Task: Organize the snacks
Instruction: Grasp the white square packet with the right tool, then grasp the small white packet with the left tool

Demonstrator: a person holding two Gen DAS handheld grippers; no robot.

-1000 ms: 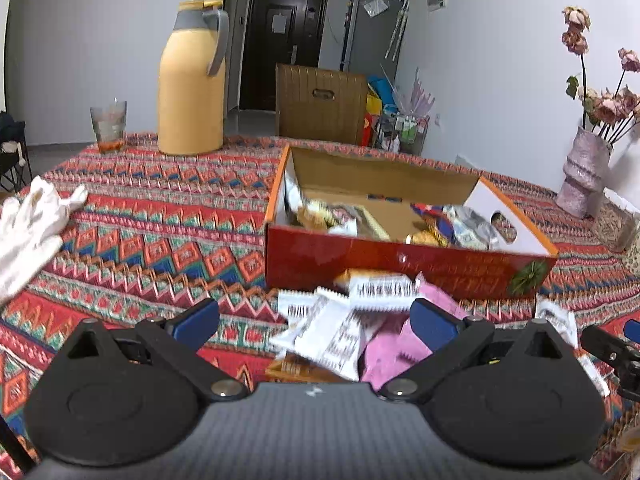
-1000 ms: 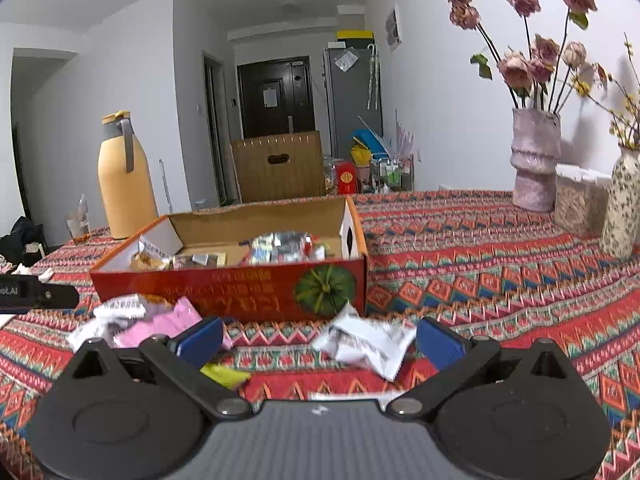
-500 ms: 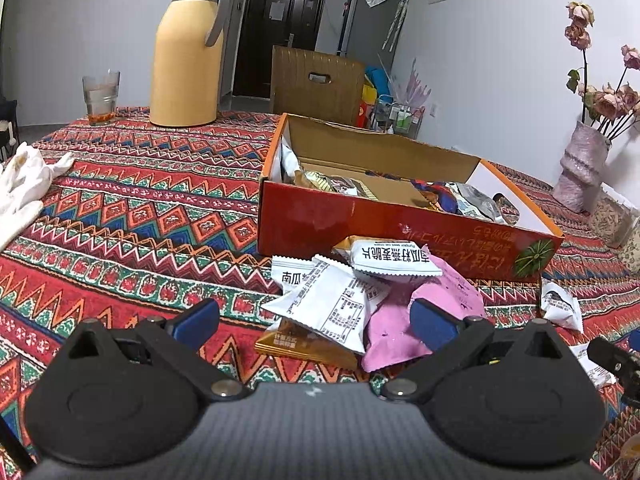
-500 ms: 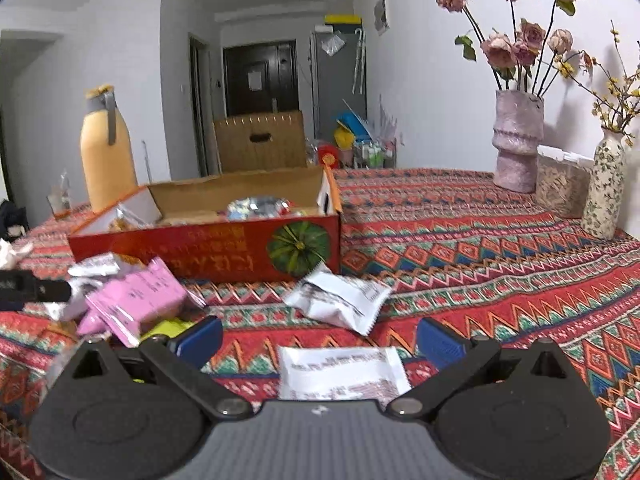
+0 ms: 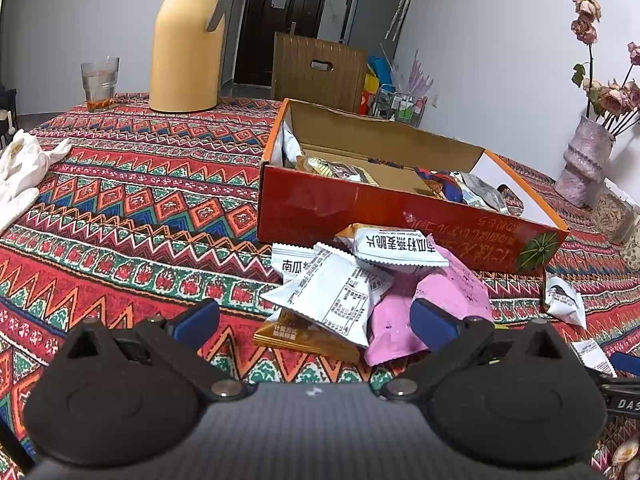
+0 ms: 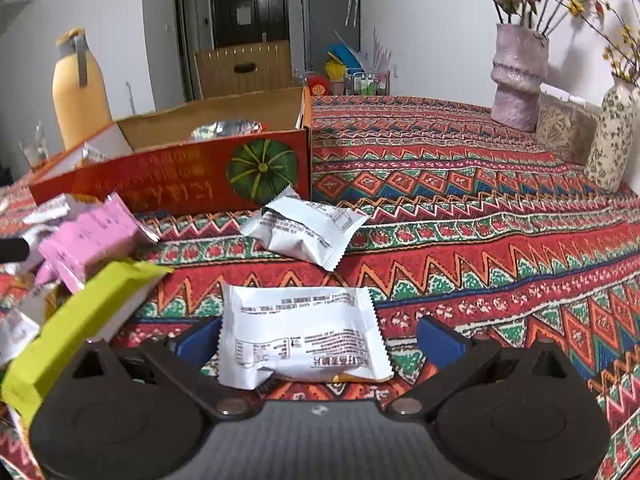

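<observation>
Right gripper [image 6: 318,338] spread wide, low over cloth; flat white packet [image 6: 300,334] lies between fingers, long axis crosswise, spanning gap. Nothing pinched. Left gripper [image 5: 314,320] also spread, empty, facing packet heap [image 5: 360,280] just ahead. Beyond heap, red box [image 5: 400,216], part filled. Right nearer to pick, likely.

Tabletop [image 5: 132,200]: red zigzag-patterned cloth. Box [image 5: 320,216]: red, green pumpkin motif. Packets: white [image 6: 300,336], pink [image 5: 452,292], lime [image 6: 84,320]. Jug [image 5: 186,40]: yellow.
</observation>
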